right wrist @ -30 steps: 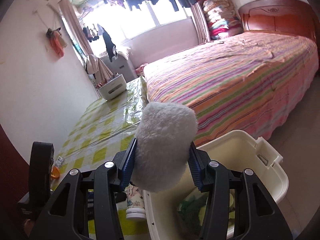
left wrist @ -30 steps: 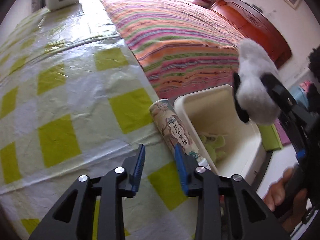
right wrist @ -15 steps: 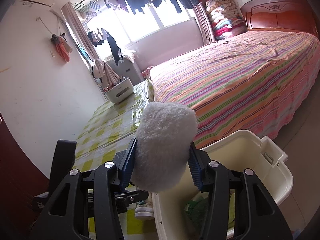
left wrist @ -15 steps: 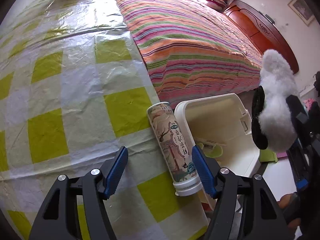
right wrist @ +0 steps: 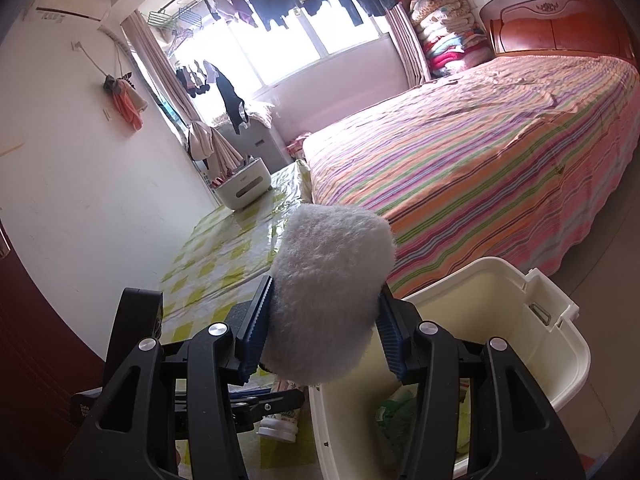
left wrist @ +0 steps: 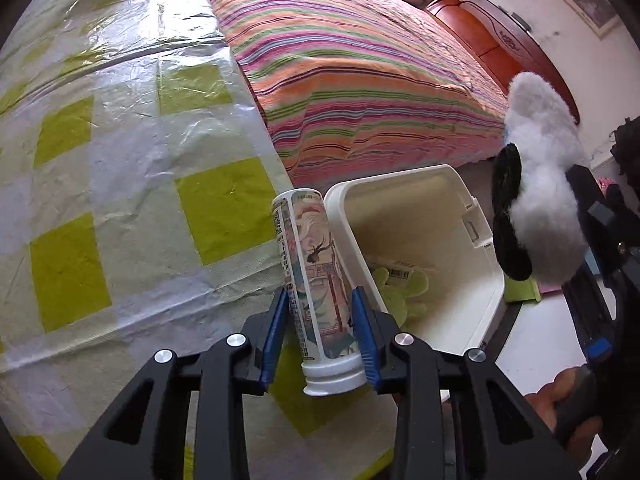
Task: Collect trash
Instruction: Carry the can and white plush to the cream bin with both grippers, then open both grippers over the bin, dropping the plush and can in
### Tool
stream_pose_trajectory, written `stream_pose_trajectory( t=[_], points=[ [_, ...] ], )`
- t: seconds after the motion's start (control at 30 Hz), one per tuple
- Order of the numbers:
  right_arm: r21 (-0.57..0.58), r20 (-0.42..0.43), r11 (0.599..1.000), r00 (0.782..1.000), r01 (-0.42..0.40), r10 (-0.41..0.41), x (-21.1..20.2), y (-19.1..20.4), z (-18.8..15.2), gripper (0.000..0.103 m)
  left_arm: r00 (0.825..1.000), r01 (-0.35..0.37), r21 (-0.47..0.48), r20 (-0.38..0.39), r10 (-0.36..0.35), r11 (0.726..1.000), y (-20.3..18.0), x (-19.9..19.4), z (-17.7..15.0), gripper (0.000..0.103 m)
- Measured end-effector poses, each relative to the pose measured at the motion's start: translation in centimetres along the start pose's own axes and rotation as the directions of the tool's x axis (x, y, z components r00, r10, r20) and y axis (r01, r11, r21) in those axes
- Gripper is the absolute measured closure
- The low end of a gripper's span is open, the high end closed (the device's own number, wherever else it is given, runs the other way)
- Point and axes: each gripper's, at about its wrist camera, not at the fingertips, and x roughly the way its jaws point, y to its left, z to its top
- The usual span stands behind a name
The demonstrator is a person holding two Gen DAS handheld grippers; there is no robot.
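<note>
Left wrist view shows our left claw [left wrist: 320,330], its jaws just drawn in, clamped on a tall printed bottle [left wrist: 314,276]. This bottle lies on the surface [left wrist: 120,184], covered in a yellow-and-white checked plastic cloth, at the edge beside a cream bin [left wrist: 486,280]. It has a white cap toward us and a label with pale illustrated figures and small text; we cannot read the print. Our right claw [right wrist: 322,332] is closed on a fluffy white plush toy [right wrist: 332,296] with black patches, held above the bin's near rim. Green crumpled items [left wrist: 396,292] lie at the bottom of the bin. A striped bed [right wrist: 480,176] stands just behind.
</note>
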Motion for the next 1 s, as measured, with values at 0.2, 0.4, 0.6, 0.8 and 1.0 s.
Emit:
stream_pose_trajectory(
  t=[0.2, 0.4, 0.6, 0.8, 1.0],
  points=[
    [0.009, 0.004, 1.0, 1.0, -0.003, 0.003, -0.2, -0.5, 0.1, 0.056, 0.999, -0.026, 0.017, 0.043, 0.026, 1.0, -0.1, -0.6, -0.3, 0.072],
    [0.009, 0.023, 1.0, 1.0, 0.003, -0.003, -0.9, -0.4, 0.2, 0.056, 0.991, -0.062, 0.064, 0.119, 0.054, 0.996, -1.1, -2.2, -0.3, 0.073],
    [-0.003, 0.074, 0.999, 0.996, 0.052, -0.051, -2.6, -1.2, 0.3, 0.056, 0.985, -0.051, 0.106, 0.17, 0.033, 0.993, -2.7, -3.2, -0.3, 0.072],
    [-0.042, 0.134, 0.99, 0.982, 0.138, -0.131, -4.5, -1.7, -0.3, 0.053, 0.984, -0.039, 0.142, 0.179, 0.013, 0.989, -4.4, -2.8, -0.3, 0.072],
    [-0.046, 0.146, 0.98, 0.972, 0.191, -0.183, -5.0, -2.3, -0.9, 0.046, 0.984, -0.028, 0.167, 0.177, -0.002, 0.985, -5.7, -2.3, -0.3, 0.072]
  ],
)
